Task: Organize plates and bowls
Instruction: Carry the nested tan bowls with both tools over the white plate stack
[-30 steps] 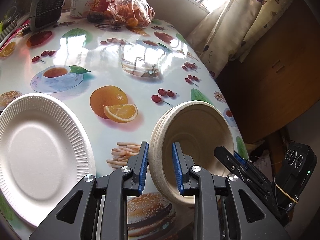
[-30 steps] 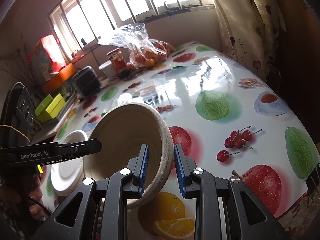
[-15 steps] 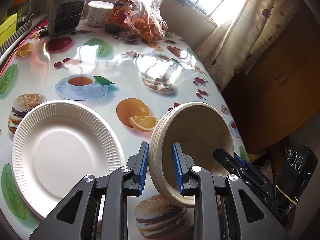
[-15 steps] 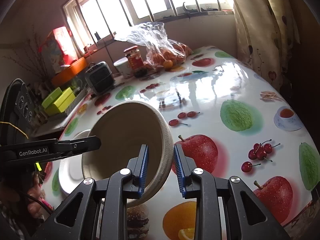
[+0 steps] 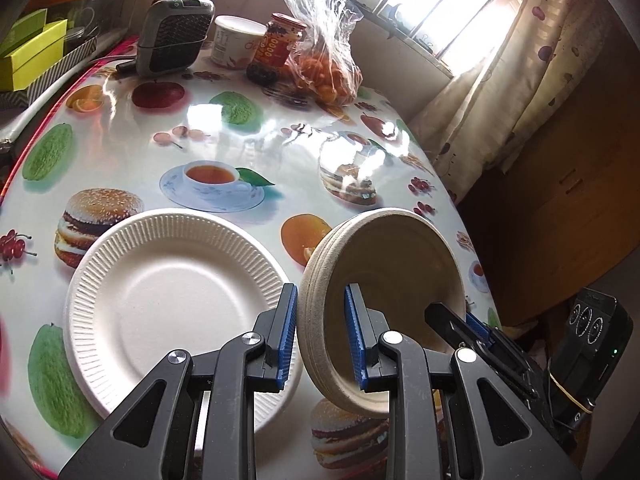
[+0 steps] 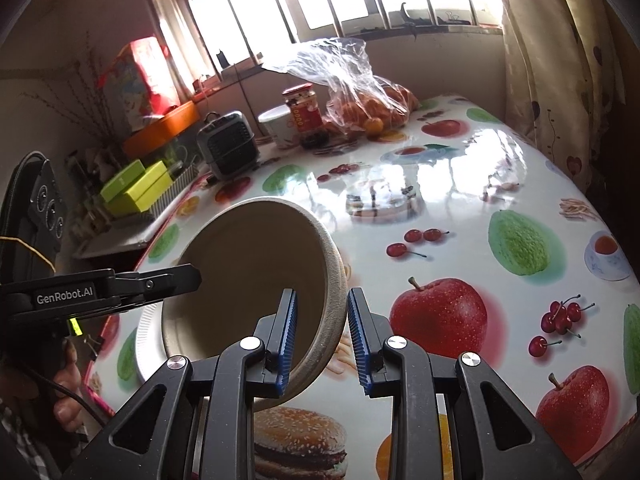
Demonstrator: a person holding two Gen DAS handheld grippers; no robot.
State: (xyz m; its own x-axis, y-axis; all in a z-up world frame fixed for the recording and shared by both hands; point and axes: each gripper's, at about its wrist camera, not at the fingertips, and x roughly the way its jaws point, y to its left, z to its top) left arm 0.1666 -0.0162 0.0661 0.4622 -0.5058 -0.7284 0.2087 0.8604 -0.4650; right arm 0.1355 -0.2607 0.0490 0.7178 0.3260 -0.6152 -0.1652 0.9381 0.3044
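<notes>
Bowls (image 5: pixel 384 280) rose off tablecloth (image 5: pixel 248 140) | left gripper (image 5: pixel 322 336), right gripper (image 6: pixel 322 340) each clamped opposite rims | paper plate (image 5: pixel 168 300) beside

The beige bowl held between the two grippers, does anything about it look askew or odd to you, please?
Yes: the beige fibre bowl is tipped on edge above the fruit-print tablecloth, each gripper straddling its rim; it looks like several nested bowls.

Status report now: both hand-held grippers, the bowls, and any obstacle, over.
Left hand-held gripper and right hand-held gripper both clamp rim of beige bowl stack, held tilted above table. White paper plate flat at left. No obstacle near.
</notes>
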